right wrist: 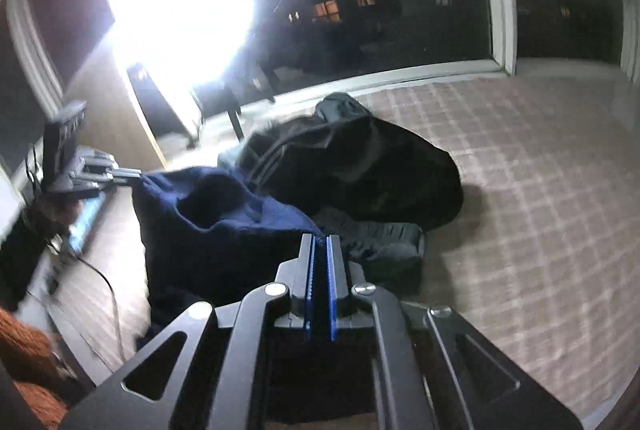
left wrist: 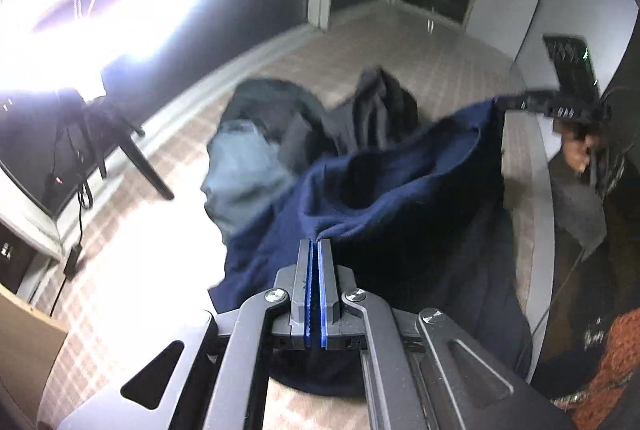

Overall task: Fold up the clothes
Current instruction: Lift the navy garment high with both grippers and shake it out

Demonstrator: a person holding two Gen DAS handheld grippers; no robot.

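A navy blue garment (left wrist: pixel 384 186) hangs stretched between my two grippers above the bed. My left gripper (left wrist: pixel 316 242) is shut on one edge of it; it also shows at the left of the right wrist view (right wrist: pixel 132 174). My right gripper (right wrist: pixel 321 239) is shut on the other edge of the garment (right wrist: pixel 224 230); it also shows at the right of the left wrist view (left wrist: pixel 508 104). The garment sags in the middle and its lower part drapes down to the bed.
A pile of dark and grey clothes (left wrist: pixel 288 134) lies behind the garment, also in the right wrist view (right wrist: pixel 360 166). The plaid bedspread (right wrist: pixel 520 190) spreads to the right. A bright lamp (right wrist: pixel 180 2) on a stand (left wrist: pixel 120 142) glares at left. Dark windows (right wrist: pixel 380 22) stand behind.
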